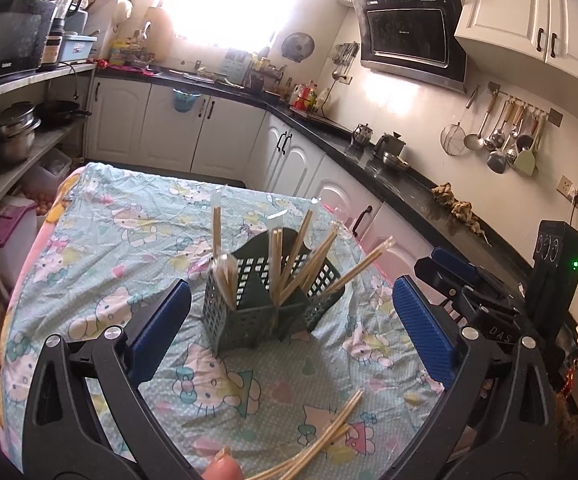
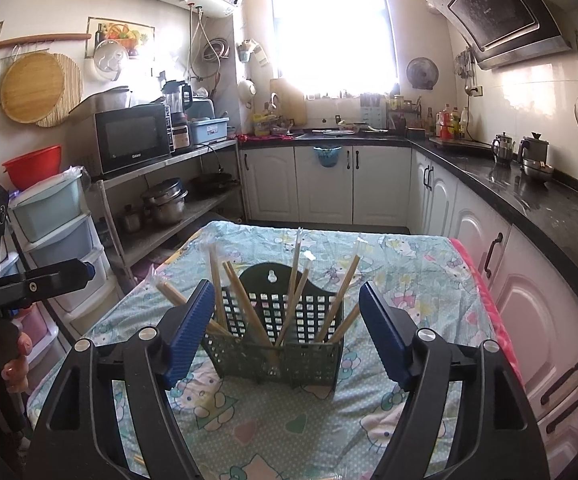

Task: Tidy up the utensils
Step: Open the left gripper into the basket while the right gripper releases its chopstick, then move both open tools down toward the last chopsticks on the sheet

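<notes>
A dark green perforated utensil holder (image 1: 265,308) stands on the cartoon-print tablecloth (image 1: 101,264); it also shows in the right wrist view (image 2: 285,344). Several wrapped wooden chopstick pairs (image 1: 301,256) lean in it, also seen in the right wrist view (image 2: 249,304). More loose chopsticks (image 1: 321,440) lie on the cloth near the front edge. My left gripper (image 1: 289,332) is open and empty, just in front of the holder. My right gripper (image 2: 287,332) is open and empty, its fingers flanking the holder. The right gripper also shows at the right of the left wrist view (image 1: 461,280).
White cabinets with a black counter (image 2: 529,196) run along the right of the table. A metal shelf (image 2: 177,216) with pots and a microwave (image 2: 133,136) stands on the left. Plastic drawers (image 2: 57,232) sit at the near left.
</notes>
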A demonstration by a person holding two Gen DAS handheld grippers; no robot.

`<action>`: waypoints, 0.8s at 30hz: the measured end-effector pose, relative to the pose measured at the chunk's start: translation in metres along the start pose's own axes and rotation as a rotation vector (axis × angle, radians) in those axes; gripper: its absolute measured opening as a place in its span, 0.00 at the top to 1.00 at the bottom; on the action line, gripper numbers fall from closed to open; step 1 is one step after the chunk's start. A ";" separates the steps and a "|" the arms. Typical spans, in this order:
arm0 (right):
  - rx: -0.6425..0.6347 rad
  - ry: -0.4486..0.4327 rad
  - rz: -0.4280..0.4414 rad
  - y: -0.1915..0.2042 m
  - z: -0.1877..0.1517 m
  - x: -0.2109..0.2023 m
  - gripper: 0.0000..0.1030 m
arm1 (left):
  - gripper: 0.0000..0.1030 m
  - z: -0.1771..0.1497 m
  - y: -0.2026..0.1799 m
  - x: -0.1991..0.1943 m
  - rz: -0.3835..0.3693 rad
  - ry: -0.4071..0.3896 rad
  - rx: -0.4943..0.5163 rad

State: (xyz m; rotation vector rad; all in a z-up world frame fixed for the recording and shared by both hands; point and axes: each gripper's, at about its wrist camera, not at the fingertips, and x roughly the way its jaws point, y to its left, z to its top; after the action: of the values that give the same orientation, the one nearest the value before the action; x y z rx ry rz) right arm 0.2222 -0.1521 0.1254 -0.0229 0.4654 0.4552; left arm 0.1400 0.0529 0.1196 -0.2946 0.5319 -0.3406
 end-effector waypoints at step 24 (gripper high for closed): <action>0.004 0.108 -0.006 0.007 -0.053 -0.004 0.28 | 0.10 -0.063 0.025 -0.005 0.058 0.107 -0.070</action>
State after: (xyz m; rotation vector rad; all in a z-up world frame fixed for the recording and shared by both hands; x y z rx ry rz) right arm 0.1934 -0.1537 0.0798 -0.0456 0.5723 0.4491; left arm 0.1077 0.0658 0.0613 -0.3291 0.6568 -0.2828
